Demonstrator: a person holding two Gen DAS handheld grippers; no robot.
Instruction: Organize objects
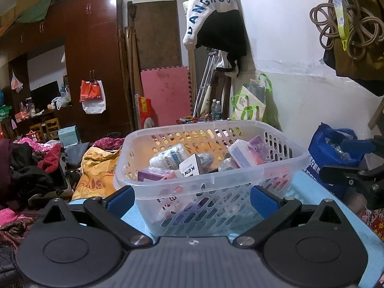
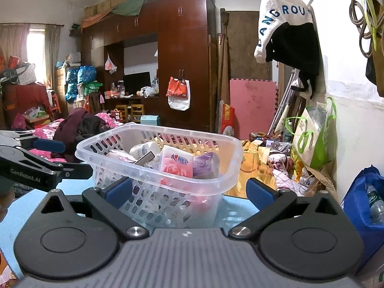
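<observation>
A clear plastic basket [image 1: 242,178] with slotted walls stands on a light blue table top [image 1: 309,187]. It holds several small packets, among them a black and white box [image 1: 190,166] and a pink packet [image 2: 177,162] with a purple one [image 2: 205,164] beside it. My left gripper [image 1: 192,198] is open and empty, just in front of the basket's near wall. My right gripper [image 2: 189,190] is open and empty, facing the basket [image 2: 216,182] from the other side. Each gripper shows in the other's view, the right one [image 1: 355,165] and the left one [image 2: 48,158].
A blue bag [image 1: 331,153] with bottles stands right of the table against the white wall. A bed with piled clothes and a yellow quilt [image 1: 96,170] lies behind the basket. A dark wardrobe [image 2: 182,60] stands further back. A white and green bag [image 2: 312,141] leans on the wall.
</observation>
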